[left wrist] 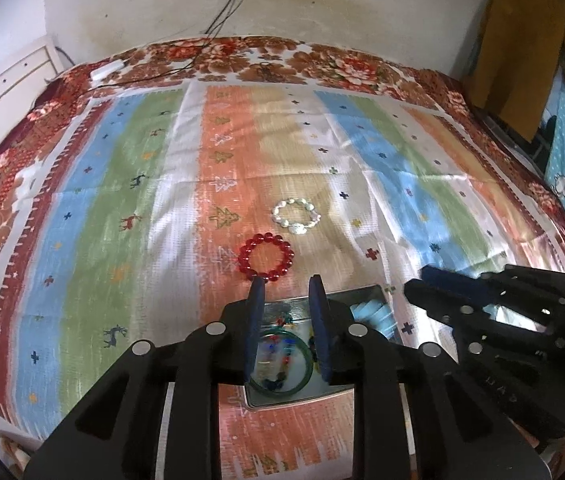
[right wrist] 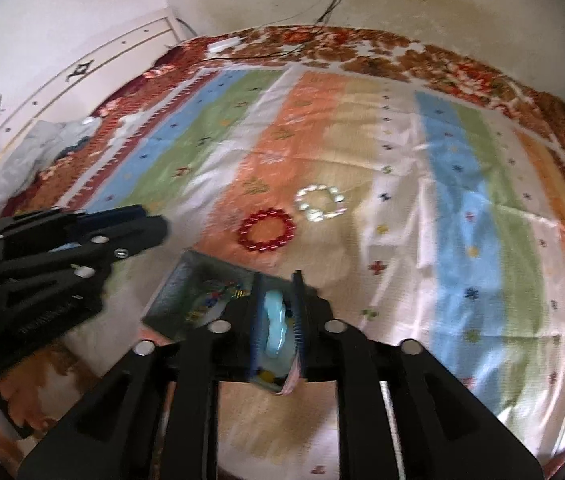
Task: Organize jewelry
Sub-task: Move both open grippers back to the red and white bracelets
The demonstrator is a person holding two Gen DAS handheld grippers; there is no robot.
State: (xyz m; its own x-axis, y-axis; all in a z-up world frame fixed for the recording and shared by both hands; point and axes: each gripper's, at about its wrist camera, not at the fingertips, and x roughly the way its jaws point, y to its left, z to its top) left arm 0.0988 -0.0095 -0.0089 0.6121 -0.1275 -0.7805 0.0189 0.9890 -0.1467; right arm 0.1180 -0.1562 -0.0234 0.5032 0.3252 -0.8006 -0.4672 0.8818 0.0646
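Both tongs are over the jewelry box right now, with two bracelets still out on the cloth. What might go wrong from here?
1. The right tongs straddle the light blue piece in the box; lifting could drag it out.
2. The left tongs sit just short of the red bead bracelet; a forward nudge may push it away.
3. The white bead bracelet lies near the red one, so a wide reach could disturb both.
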